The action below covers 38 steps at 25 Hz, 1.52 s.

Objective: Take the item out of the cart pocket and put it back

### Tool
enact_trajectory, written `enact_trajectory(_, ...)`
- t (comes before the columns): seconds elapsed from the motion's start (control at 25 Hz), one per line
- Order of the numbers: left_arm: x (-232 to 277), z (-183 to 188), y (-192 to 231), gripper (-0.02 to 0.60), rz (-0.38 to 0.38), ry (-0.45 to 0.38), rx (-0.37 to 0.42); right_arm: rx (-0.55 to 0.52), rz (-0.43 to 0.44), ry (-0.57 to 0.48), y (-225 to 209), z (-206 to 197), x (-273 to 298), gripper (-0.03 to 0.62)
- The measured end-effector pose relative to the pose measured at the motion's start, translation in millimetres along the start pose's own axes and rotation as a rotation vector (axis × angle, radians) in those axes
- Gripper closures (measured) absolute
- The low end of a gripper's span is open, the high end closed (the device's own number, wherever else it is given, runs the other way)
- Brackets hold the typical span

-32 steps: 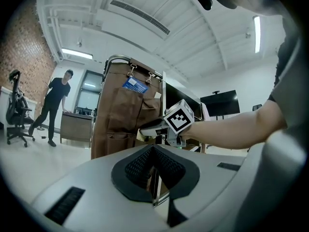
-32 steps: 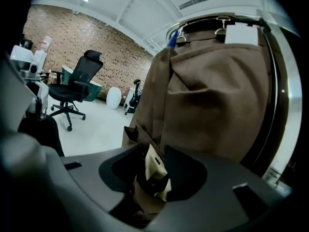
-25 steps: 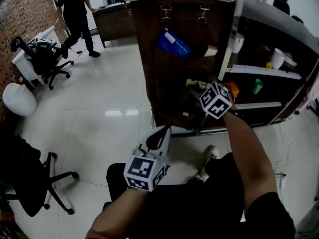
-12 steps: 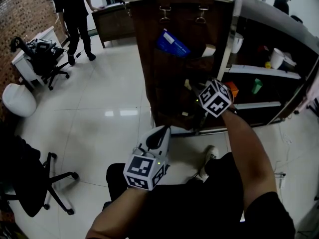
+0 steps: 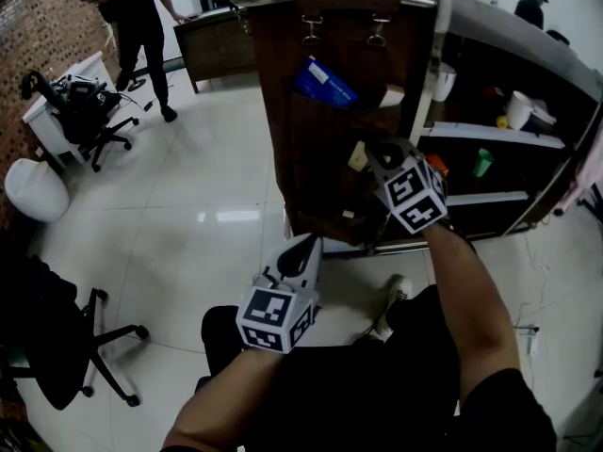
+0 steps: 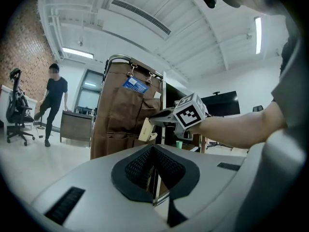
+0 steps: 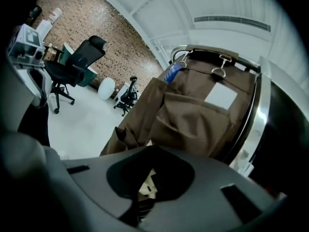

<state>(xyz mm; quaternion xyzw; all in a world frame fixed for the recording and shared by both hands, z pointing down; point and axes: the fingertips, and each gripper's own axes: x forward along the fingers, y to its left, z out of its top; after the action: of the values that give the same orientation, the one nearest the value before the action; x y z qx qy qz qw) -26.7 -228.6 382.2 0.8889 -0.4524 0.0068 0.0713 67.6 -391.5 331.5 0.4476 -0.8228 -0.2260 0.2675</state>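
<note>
A brown fabric organiser (image 5: 320, 149) hangs on the end of the cart. My right gripper (image 5: 370, 155) is at its lower pockets, and its jaws are closing on a small cream packet (image 5: 357, 156) that stands between them. The left gripper view shows that packet (image 6: 145, 129) tilted in the right gripper (image 6: 155, 119), just off the fabric. In the right gripper view the packet (image 7: 146, 186) lies between the dark pads. My left gripper (image 5: 306, 245) hangs lower, over the floor, shut and holding nothing. A blue packet (image 5: 326, 82) sticks out of an upper pocket.
The cart's shelves (image 5: 499, 137) at the right hold cups and small containers. A person (image 5: 137, 26) stands by a desk at the far left. Office chairs (image 5: 89, 111) stand at the left, one (image 5: 57, 347) close by. Glossy white floor (image 5: 188, 215) lies in front of the cart.
The right gripper's jaws went from wide open to closed on the cream packet and drew it a little out of the lower pocket. The person at the back moved. The left gripper stayed put.
</note>
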Motion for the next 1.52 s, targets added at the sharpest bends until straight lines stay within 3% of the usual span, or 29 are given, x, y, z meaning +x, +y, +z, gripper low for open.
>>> enact_trajectory(0.32,-1,1,-2,0.581,-0.001,-0.004,0.014,0.006,-0.111,-0.079,-22,37,-44,0.568)
enact_trajectory(0.88,-4,4,-1,0.581,0.002,-0.015,0.017,0.077,-0.146,-0.201,-30,72,-122,0.571)
enact_trajectory(1.24,-10,13,-7,0.581,-0.02,-0.057,0.019,0.141,-0.056,-0.183,32,48,-155,0.571)
enact_trajectory(1.52,-13,13,-17,0.581,-0.035,-0.052,0.046,0.272,0.01,-0.127,91,6,-167,0.571)
